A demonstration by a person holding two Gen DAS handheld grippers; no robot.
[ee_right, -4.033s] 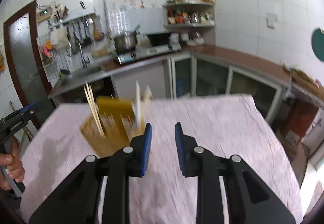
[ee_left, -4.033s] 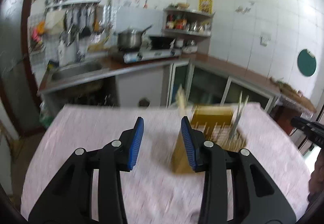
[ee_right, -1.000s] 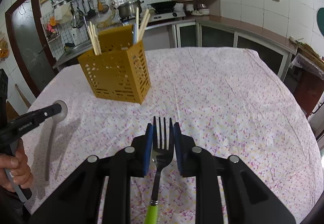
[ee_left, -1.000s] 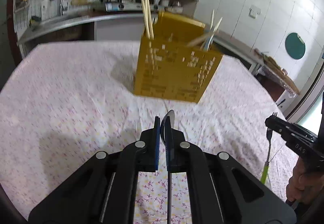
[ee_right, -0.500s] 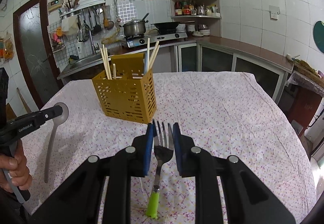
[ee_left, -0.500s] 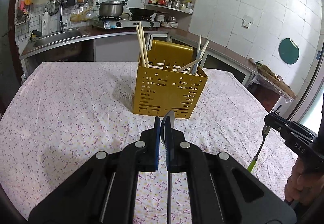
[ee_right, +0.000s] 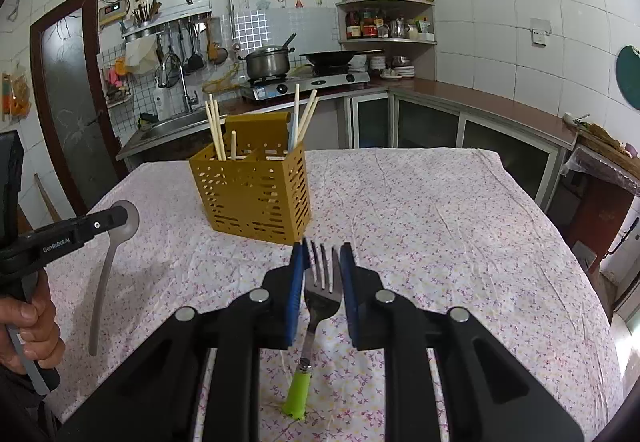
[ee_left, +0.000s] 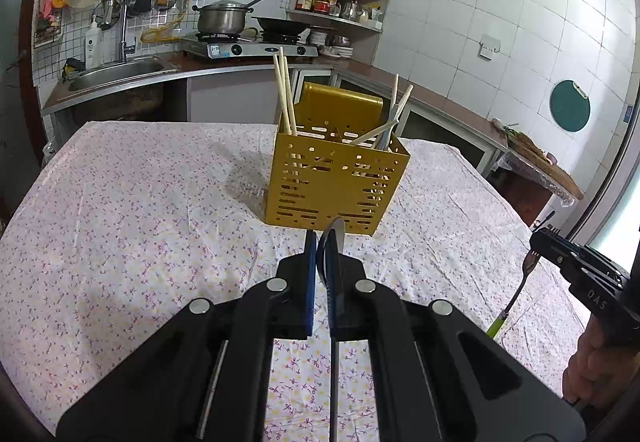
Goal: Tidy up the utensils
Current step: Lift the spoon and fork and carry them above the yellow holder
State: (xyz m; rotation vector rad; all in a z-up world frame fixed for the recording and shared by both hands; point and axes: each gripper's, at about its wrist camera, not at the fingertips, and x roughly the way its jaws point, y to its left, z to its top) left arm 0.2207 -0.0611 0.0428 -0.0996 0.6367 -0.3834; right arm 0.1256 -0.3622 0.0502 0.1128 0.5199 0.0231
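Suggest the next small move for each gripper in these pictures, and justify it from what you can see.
Probably carry both toward the yellow utensil holder: the left gripper is shut on a spoon, the right gripper on a green-handled fork, both clear of the tablecloth, short of the holder.

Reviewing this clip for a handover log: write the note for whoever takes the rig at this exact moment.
Left hand-held gripper: shut on a grey spoon, bowl between the pads, handle hanging down.
Right hand-held gripper: shut on a green-handled fork, tines forward, handle hanging down.
Yellow utensil holder stands upright on the flowered tablecloth, ahead of both grippers, already holding chopsticks.
Done: both utensils picked up and clear of the table.
Left: drop spoon and fork into the holder's compartments.
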